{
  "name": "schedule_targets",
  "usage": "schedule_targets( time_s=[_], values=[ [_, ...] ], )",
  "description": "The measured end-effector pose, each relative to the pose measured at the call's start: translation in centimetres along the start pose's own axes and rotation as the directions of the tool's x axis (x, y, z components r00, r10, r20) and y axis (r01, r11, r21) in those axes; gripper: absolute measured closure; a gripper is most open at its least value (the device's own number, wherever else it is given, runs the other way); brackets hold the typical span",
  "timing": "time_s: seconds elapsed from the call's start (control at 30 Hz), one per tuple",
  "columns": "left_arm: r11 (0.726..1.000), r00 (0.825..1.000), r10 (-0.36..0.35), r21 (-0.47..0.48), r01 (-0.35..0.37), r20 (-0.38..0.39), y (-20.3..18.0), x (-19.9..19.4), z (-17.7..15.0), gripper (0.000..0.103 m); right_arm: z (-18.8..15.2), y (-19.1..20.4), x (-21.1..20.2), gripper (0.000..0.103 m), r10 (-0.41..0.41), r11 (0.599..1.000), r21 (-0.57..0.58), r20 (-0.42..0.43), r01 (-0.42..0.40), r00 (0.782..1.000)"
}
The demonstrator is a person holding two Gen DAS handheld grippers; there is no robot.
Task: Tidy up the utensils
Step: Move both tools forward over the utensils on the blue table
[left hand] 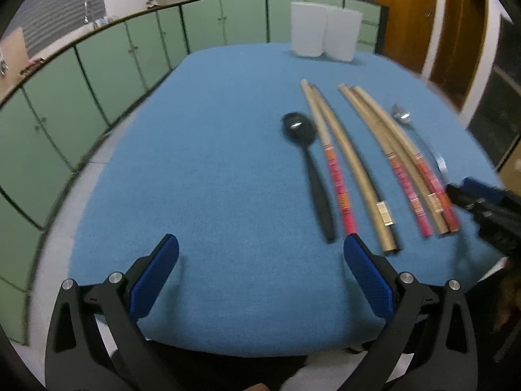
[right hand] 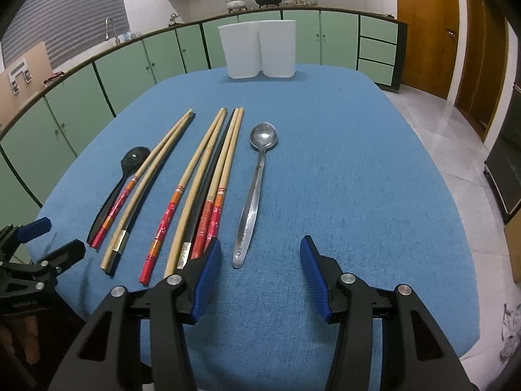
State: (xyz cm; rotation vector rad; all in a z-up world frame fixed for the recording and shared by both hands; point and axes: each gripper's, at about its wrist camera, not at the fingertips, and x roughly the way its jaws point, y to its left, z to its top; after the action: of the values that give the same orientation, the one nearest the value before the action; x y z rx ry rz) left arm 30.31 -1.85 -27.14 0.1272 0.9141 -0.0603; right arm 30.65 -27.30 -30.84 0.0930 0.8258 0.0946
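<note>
Several bamboo chopsticks [right hand: 208,179] with red patterned ends lie side by side on the blue table [right hand: 358,179]. A black spoon [right hand: 122,182] lies at their left and a steel spoon [right hand: 255,189] at their right. Two white holders [right hand: 259,50] stand at the far edge. My right gripper [right hand: 259,247] is open and empty, near the steel spoon's handle end. My left gripper [left hand: 260,246] is open and empty, left of the black spoon [left hand: 311,163] and the chopsticks [left hand: 351,169]. The steel spoon [left hand: 413,133] and the holders [left hand: 325,31] also show there.
Green cabinets [right hand: 136,65] with a counter, a sink tap and pots run behind the table. Wooden doors [right hand: 429,32] stand at the right. The right gripper [left hand: 482,202] shows at the left view's right edge, the left gripper [right hand: 35,254] at the right view's left edge.
</note>
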Motion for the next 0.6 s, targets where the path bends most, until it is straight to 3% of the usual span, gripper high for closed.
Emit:
schedule_targets(
  time_s=[0.3,0.47,0.6],
  values=[
    [1.000,1.000,-0.028,0.001,0.028,0.007,-2.1,1.1,0.8,0.005,-0.2,0.2,0.3,0.054,-0.024,0.999,-0.043,0.029,0.025,0.999],
    [0.998,0.998,-0.060,-0.034,0.061,0.034,-1.9,1.0,1.0,0.032,-0.2,-0.6,0.4,0.054,-0.025,0.999,-0.028,0.043,0.026,0.999],
    [0.997,0.997,-0.060,-0.047,0.062,0.046,-1.7,0.8,0.8,0.040,-0.5,0.0,0.4,0.055,-0.017,0.998,-0.054,0.059,0.021,0.998]
  ],
)
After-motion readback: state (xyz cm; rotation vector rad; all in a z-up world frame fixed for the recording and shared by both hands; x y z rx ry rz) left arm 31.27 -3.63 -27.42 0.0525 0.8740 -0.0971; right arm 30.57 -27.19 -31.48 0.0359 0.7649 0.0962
